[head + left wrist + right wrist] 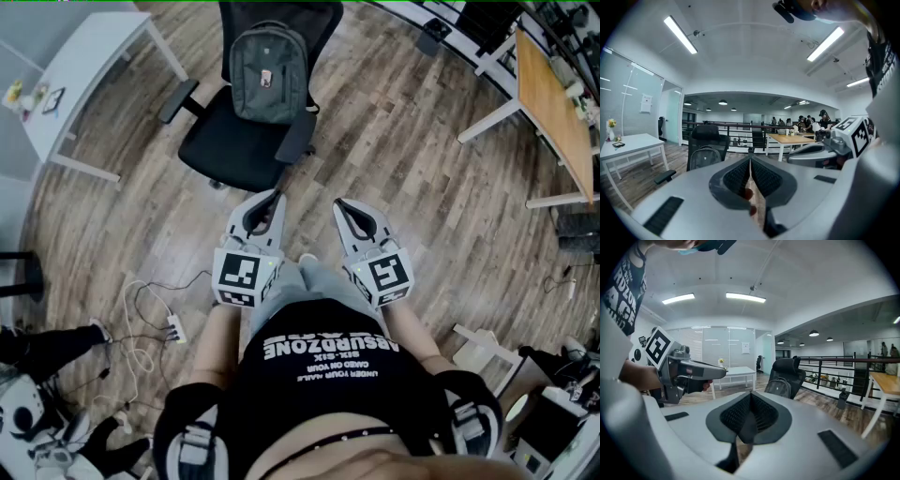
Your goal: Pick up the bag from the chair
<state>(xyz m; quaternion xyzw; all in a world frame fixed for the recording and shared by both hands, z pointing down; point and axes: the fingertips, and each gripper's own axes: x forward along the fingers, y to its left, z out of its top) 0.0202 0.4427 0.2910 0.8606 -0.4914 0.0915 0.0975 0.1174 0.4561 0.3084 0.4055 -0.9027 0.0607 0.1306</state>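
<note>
I am holding the left gripper (pixel 750 163) with its jaws pressed together along their whole length, and nothing is sitting between them. The right gripper (pixel 750 398) is showing the same: its jaws are meeting at the tips and are empty. In the head view, both grippers are pointing forward side by side in front of my body, apart from each other, with their marker cubes facing up.

Ahead of them, the grey bag (pixel 269 67) is sitting on the seat of the black chair (pixel 230 145), standing upright and leaning against the backrest. Neither gripper is touching the bag or the chair. The chair is lying slightly toward my left, so the left gripper is pointing closer to it than the right one is.

The chair is standing on a wooden floor (pixel 403 141). A white surface (pixel 89 61) is standing to the left of the chair, carrying a few small items. A wooden surface (pixel 553 108) is standing well off to the right. White cables with a power strip (pixel 173 328) are lying on the floor at my left. In the left gripper view, a dark railing (pixel 736 125) is running behind the chair, and people (pixel 811 124) are gathering in the distance.
</note>
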